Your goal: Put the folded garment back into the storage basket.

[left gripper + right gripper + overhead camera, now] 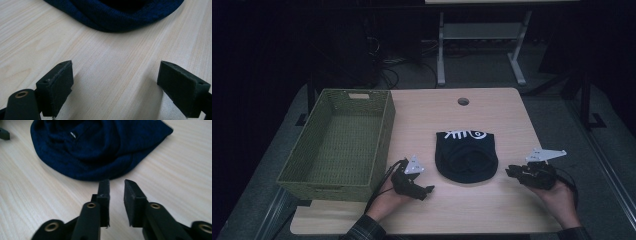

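I had the dark navy knit beanie lying flat near the middle of the light wood tabletop, white printed graphic on its far part, rounded rim toward me. Left gripper sat low on the tabletop at the near left of the beanie, held in my left hand, grey three-cornered plate on top. Its jaws stood wide apart, nothing between them. In the left gripper view the beanie's ribbed edge lay ahead of the jaws, apart from them, bare wood in between.

Right gripper was at the near right of the beanie, held in my right hand, pointing left toward the knit, close beside it; whether it touched the fabric I couldn't tell from the high view. In the right gripper view its jaws were nearly together, a narrow gap left, nothing clamped. The beanie lay just ahead of the fingertips, a small white tag visible on the fabric. Tip of the other gripper showed at that view's top left corner.

Green woven basket stood at the tabletop's left edge, empty inside, handle cutout on its far wall, partly overhanging the left side. Left gripper was just beside its near right corner. Round cable hole in the tabletop beyond the beanie. Dark floor, a metal frame and cables behind.
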### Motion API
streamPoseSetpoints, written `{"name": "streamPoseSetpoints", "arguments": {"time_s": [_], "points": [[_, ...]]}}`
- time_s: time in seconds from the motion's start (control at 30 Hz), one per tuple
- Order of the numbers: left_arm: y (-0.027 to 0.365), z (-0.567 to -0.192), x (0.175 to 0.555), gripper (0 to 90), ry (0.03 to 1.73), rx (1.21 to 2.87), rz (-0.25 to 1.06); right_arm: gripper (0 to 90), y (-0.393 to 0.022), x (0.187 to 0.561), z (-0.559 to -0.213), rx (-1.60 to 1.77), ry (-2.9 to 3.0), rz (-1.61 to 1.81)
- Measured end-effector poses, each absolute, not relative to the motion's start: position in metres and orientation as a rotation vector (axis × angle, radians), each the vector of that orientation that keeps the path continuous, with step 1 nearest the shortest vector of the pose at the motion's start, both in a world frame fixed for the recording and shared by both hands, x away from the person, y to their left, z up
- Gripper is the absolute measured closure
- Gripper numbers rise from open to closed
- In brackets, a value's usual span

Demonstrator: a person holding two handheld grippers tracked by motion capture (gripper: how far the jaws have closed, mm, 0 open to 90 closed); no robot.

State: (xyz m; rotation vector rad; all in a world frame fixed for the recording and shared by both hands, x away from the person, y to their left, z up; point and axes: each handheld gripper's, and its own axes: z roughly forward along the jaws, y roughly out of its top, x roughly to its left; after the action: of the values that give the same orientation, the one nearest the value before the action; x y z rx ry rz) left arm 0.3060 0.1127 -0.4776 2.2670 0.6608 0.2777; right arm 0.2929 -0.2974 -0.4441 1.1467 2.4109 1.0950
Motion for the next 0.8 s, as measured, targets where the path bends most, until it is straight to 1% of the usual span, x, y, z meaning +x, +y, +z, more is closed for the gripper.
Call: {"name": "streamPoseSetpoints", "arguments": {"time_s": [0.33, 0.8], "points": [[0.112, -0.477, 0.305, 12.4, 0.674, 2.265, 0.282, 89.2, -0.296, 0.307, -0.430, 1.141, 2.405, 1.150], [0.112, -0.478, 0.305, 12.5, 0.679, 2.263, 0.285, 90.0, -0.291, 0.331, -0.421, 1.128, 2.443, 1.120]]}}
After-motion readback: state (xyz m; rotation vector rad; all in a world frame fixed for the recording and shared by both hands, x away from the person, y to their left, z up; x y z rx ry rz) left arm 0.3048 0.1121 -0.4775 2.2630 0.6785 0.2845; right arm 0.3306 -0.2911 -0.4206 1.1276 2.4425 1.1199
